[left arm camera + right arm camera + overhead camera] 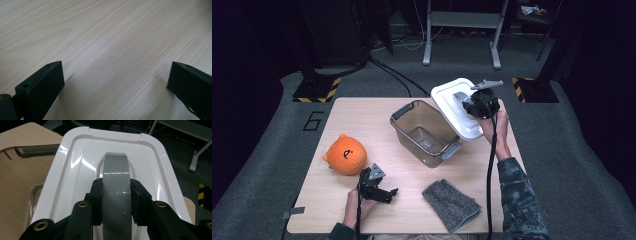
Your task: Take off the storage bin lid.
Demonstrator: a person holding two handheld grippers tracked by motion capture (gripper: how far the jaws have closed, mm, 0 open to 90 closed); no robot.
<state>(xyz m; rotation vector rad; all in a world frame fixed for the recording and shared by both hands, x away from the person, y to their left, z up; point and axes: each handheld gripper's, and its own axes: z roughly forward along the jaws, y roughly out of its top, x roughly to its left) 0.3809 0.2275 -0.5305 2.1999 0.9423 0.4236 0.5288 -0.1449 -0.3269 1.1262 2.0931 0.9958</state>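
Note:
My right gripper [473,104] is shut on the grey handle [116,195] of a white lid [452,107], which hangs tilted in the air at the far right edge of a clear brown bin [424,132]. In the right gripper view the two black pads [97,202] press on both sides of the handle, with the lid [75,167] spreading out beyond. The bin stands open with nothing inside it. My left gripper [388,194] rests low over the near left of the table, jaws wide apart, and in the left gripper view bare wood [110,50] lies between its fingers [42,87].
An orange plush toy [344,155] sits at the table's left. A grey cloth [451,204] lies near the front edge, right of my left gripper. The wooden table [377,115] stands on grey carpet, with a desk frame [462,30] and cables behind.

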